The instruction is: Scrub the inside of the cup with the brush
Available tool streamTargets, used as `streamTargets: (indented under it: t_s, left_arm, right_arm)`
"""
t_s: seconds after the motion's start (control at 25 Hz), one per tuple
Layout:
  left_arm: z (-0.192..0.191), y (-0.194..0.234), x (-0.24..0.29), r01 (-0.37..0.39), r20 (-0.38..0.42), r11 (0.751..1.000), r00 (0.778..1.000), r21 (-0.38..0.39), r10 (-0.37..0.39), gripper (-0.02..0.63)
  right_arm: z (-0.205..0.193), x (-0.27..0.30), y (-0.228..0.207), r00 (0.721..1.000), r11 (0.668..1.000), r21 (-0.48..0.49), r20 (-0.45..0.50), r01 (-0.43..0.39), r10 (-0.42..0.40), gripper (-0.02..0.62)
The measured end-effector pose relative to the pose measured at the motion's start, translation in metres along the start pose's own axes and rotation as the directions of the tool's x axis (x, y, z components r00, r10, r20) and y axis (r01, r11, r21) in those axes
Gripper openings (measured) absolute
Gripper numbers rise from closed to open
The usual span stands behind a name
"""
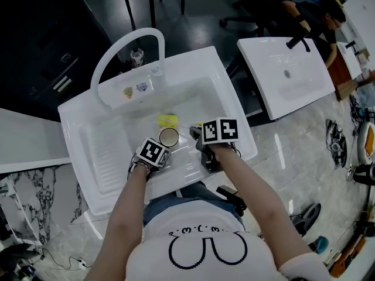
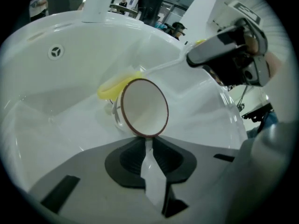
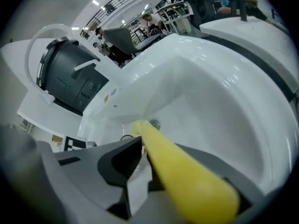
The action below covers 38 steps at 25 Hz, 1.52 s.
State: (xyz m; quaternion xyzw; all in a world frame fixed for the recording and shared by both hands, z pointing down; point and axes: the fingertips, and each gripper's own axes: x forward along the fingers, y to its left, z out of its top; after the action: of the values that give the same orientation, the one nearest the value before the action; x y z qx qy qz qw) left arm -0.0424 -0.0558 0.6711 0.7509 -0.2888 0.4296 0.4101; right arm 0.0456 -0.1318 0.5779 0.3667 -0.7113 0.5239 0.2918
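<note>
setup looks done, scrubbing itself not under way yet. left hand-held gripper [image 2: 148,148] has its jaws nearly together, pinching the cup [image 2: 145,107] by its thin wall at the rim. the cup is tipped, mouth toward that gripper, inside the white sink [image 1: 193,57] basin. right hand-held gripper [image 3: 140,160] is clamped on the yellow brush [image 3: 182,176] handle. the brush's far end sits just beyond the cup, outside it afaict. left to do: get the brush end into the mouth & work it round.

cup: round, smooth pale inside, brown rim, clear-looking side. brush handle: fat, rounded, prob glossy plastic. sink: hard, glossy, ribbed board at left.
</note>
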Motion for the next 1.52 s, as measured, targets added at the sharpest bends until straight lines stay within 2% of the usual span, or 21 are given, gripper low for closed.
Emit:
streamTargets:
  t_s: [0.08,0.2,0.32,0.48,0.56,0.68,0.76,0.88,1.12,1.32,1.52]
  left_arm:
    - [0.001,0.001,0.000,0.000,-0.001,1.000,1.000,0.001,0.000,0.061]
    - [0.003,0.003,-0.001,0.025,0.022,0.998,0.999,-0.059,-0.023,0.061]
    - [0.001,0.002,-0.001,0.033,0.028,0.996,0.999,-0.084,-0.031,0.061]
    - [0.003,0.004,-0.002,0.038,0.034,0.994,0.999,-0.099,-0.034,0.061]
    - [0.003,0.005,-0.002,0.043,0.039,0.993,0.998,-0.111,-0.039,0.061]
    - [0.004,0.006,-0.003,0.057,0.048,0.990,0.998,-0.131,-0.051,0.061]
    - [0.005,0.006,-0.004,0.063,0.052,0.988,0.997,-0.141,-0.056,0.061]
    - [0.005,0.006,-0.004,0.062,0.050,0.988,0.997,-0.139,-0.056,0.061]
    - [0.005,0.004,-0.003,0.056,0.046,0.990,0.998,-0.132,-0.050,0.061]
    - [0.005,0.004,-0.003,0.057,0.049,0.989,0.998,-0.137,-0.051,0.061]
    - [0.006,0.006,-0.004,0.059,0.057,0.989,0.997,-0.139,-0.052,0.061]
  right_arm:
    - [-0.001,0.010,-0.007,0.999,0.999,-0.015,-0.014,0.035,-0.035,0.043]
    - [-0.001,0.014,-0.004,0.999,0.998,-0.043,0.005,0.052,-0.052,0.043]
    - [-0.002,0.001,0.014,0.998,0.984,-0.169,0.049,0.058,-0.051,0.040]
    - [-0.004,-0.027,0.030,0.993,0.932,-0.349,0.095,0.098,-0.068,0.040]
    - [-0.009,-0.041,0.033,0.992,0.927,-0.360,0.105,0.101,-0.067,0.040]
    - [-0.016,-0.059,0.032,0.991,0.939,-0.330,0.119,0.096,-0.060,0.040]
    - [-0.019,-0.065,0.030,0.989,0.930,-0.350,0.126,0.113,-0.073,0.040]
    - [-0.022,-0.062,0.027,0.987,0.885,-0.439,0.118,0.154,-0.113,0.038]
    - [-0.022,-0.026,0.028,0.985,0.751,-0.641,0.060,0.161,-0.160,0.040]
    - [-0.019,-0.004,0.021,0.981,0.696,-0.701,0.027,0.156,-0.192,0.038]
    - [-0.030,-0.028,0.026,0.981,0.592,-0.794,0.026,0.138,-0.193,0.038]
